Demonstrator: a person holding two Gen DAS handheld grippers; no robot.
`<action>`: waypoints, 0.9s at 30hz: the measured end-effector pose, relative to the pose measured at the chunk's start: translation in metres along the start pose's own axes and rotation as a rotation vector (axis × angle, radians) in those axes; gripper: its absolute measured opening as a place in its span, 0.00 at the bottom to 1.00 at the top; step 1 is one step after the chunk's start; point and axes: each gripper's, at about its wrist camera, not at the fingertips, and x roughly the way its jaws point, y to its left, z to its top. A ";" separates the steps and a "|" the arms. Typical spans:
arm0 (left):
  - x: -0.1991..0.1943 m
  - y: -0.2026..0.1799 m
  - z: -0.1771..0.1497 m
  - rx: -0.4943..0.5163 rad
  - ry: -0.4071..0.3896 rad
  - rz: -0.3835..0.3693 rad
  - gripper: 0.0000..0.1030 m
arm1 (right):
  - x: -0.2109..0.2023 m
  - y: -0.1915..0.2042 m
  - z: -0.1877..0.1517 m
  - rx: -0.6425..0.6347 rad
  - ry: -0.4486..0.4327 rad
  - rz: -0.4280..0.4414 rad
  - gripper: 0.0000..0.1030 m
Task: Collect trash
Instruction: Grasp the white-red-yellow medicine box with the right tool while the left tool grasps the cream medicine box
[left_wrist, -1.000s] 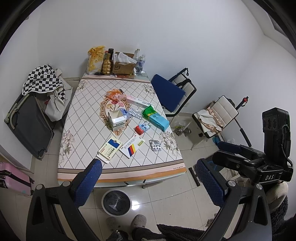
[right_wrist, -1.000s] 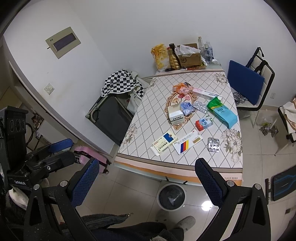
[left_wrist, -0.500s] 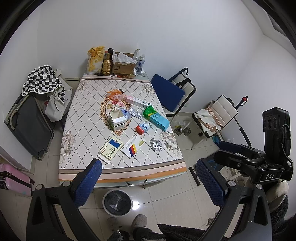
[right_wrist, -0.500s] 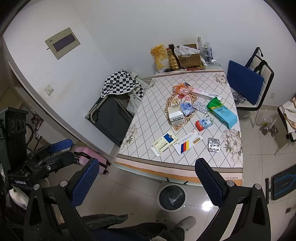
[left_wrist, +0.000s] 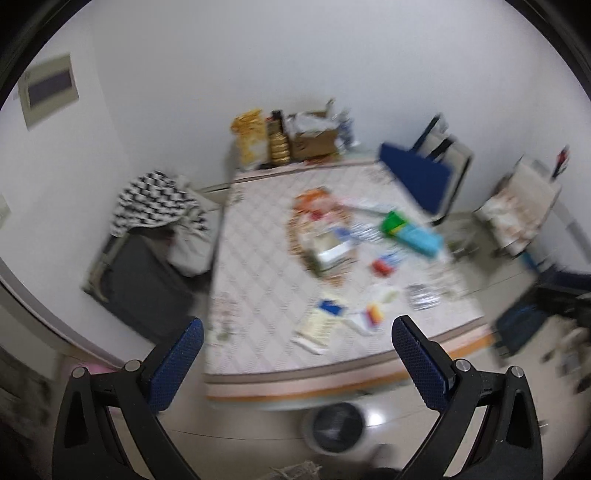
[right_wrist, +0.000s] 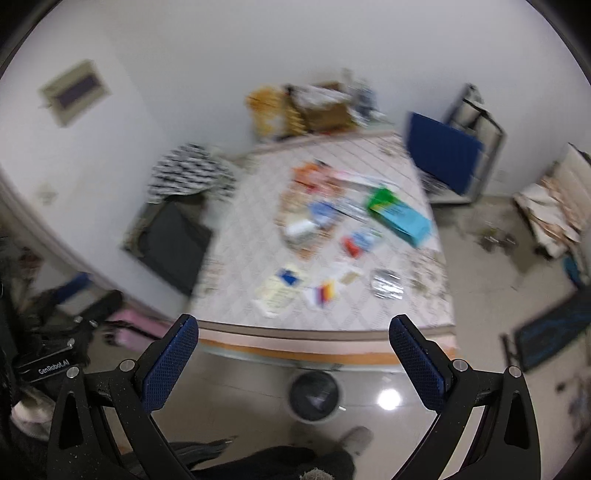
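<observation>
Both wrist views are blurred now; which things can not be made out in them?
- Printing on the boxes on the table: motion blur, both views.
- Silver pack by the table's near right corner: too blurred to tell its kind, right wrist view.
- Inside of the bin on the floor: dark and soft, both views.
- Heap at the table's far end: smeared, left wrist view.
- Left gripper and right gripper: fingers sharp and spread, holding nothing.

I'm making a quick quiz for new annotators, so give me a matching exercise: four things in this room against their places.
Things:
1. trash bin
2. cardboard box
3. checkered cloth
4. teal packet

Places:
A. far end of the table, by the wall
B. on the floor at the table's near edge
C. on the tabletop among the litter
D. draped over furniture left of the table

Pairs: 1-B, 2-A, 3-D, 4-C
</observation>
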 end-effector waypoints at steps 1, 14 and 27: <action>0.016 -0.001 -0.003 0.015 0.019 0.023 1.00 | 0.015 -0.007 0.000 0.018 0.022 -0.039 1.00; 0.260 0.000 -0.033 -0.010 0.443 0.220 1.00 | 0.285 -0.127 0.016 0.476 0.359 -0.157 1.00; 0.324 0.023 -0.041 -0.104 0.579 0.321 1.00 | 0.471 -0.073 0.042 0.484 0.502 -0.316 0.96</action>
